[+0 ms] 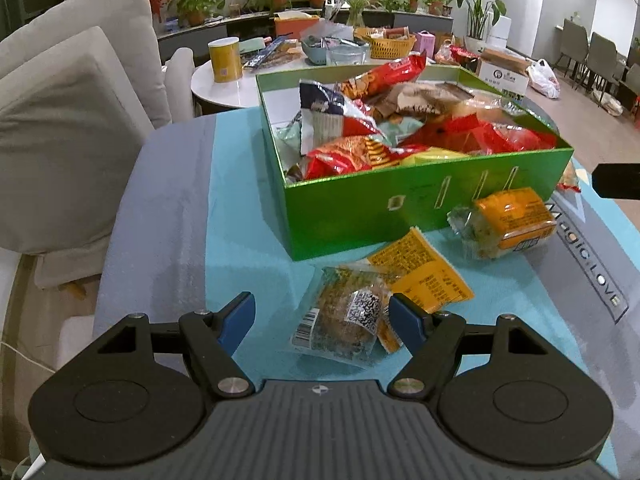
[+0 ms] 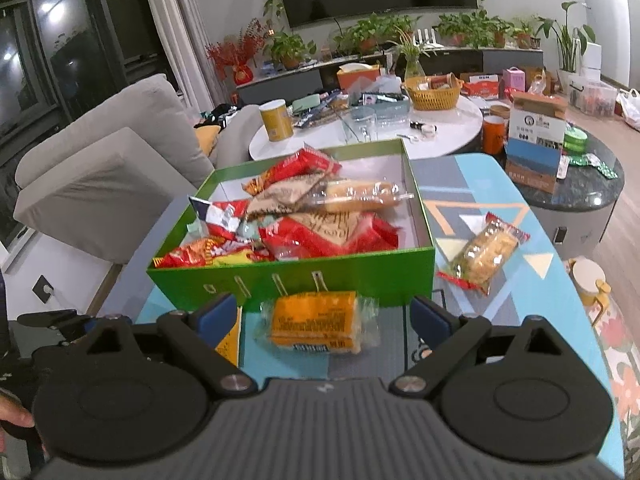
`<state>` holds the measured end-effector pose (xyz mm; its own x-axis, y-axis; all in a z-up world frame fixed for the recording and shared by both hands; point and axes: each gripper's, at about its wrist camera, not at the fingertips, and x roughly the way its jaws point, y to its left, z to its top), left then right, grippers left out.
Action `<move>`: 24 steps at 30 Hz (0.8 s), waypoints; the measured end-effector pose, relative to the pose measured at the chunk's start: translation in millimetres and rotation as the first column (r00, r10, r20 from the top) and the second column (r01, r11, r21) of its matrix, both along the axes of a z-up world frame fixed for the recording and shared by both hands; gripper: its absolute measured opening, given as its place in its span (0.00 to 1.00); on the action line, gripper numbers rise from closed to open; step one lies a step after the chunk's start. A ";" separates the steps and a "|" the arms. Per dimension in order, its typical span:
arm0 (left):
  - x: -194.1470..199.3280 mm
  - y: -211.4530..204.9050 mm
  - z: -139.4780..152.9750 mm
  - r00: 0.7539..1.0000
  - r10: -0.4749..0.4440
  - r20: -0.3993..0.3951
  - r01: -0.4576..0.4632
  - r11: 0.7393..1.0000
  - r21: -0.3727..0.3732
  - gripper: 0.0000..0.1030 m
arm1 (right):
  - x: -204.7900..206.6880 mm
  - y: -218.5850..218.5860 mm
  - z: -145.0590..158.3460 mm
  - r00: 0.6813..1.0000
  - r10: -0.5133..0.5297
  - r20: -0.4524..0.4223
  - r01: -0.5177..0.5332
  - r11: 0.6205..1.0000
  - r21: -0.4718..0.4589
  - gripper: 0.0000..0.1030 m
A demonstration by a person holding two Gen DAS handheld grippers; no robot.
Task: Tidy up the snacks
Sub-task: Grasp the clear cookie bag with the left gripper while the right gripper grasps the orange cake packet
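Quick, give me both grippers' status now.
Left gripper: open, holding nothing, a clear-wrapped snack between its fingers.
Right gripper: open, holding nothing, an orange-labelled snack just ahead.

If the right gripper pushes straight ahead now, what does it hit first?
Most likely the orange-labelled snack pack, lying between the open jaws of the right gripper. Just behind it stands the green box; depth is uncertain.

A blue patterned table (image 2: 472, 200) carries a green snack box (image 2: 360, 276); near it lie an orange-labelled packet (image 2: 316, 322), a clear-wrapped cake (image 1: 344, 320), and, right, a red-edged pastry (image 2: 484, 252).
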<state>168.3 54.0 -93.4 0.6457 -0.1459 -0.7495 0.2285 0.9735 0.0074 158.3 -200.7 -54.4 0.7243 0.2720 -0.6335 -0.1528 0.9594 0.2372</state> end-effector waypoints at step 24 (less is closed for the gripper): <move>6.4 11.1 -16.5 1.000 0.013 -0.009 -0.014 0.997 -0.073 0.40 | 24.7 33.5 -45.6 0.995 -0.010 -0.101 0.003 0.998 -0.063 0.80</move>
